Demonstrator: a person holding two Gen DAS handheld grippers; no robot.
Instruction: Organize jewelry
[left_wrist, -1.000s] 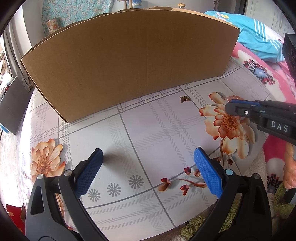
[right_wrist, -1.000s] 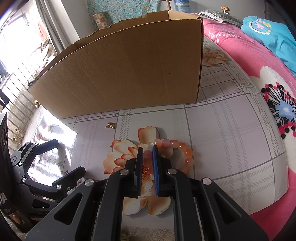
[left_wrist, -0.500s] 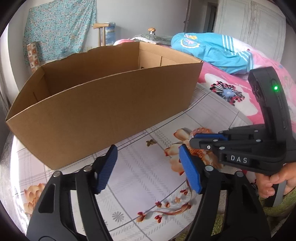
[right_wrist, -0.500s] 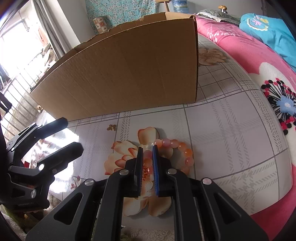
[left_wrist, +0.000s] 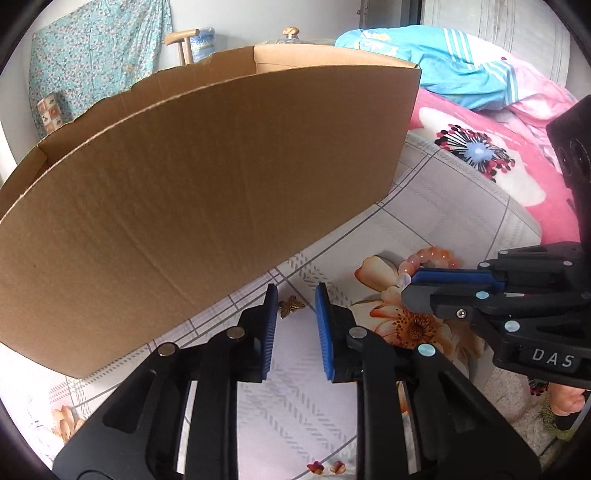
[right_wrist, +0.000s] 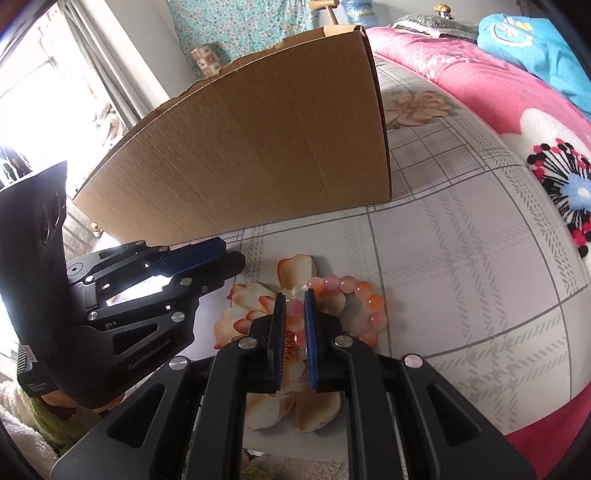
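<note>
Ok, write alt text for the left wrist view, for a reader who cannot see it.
The left gripper, jaws partly open, straddles a small bronze butterfly charm on a floral tablecloth. Just right, the right gripper is shut on a bracelet of pink-orange beads. A large open cardboard box stands behind them.

You can read two markings, each on the body of a hand-held gripper. In the left wrist view, the right hand-held gripper (left_wrist: 408, 283) carries white capitals "DAS" on its black side, near the lower right edge. In the right wrist view, the left hand-held gripper (right_wrist: 231, 254) carries "GenRobot.AI" in pale letters along its black lower body. You find no other readable text, on the cardboard box (right_wrist: 258, 147) or elsewhere.
</note>
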